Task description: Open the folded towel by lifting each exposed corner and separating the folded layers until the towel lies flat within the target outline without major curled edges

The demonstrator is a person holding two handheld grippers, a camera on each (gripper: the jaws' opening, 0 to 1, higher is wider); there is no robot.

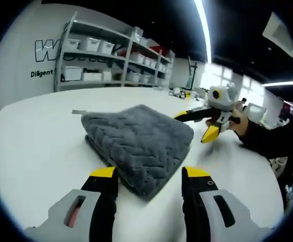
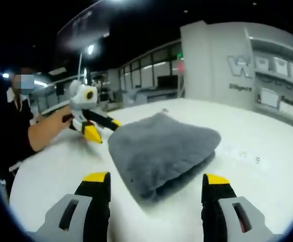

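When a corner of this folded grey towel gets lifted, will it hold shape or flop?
Likely floppy: the towel is thick, plush fabric whose stacked layers sag at the rounded fold. It probably drapes and peels off layer by layer. On the smooth white table it may slide a little when tugged.

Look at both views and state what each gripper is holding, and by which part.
Nothing is held. The left gripper and right gripper are both open, jaws apart short of the folded grey towel on the white table.
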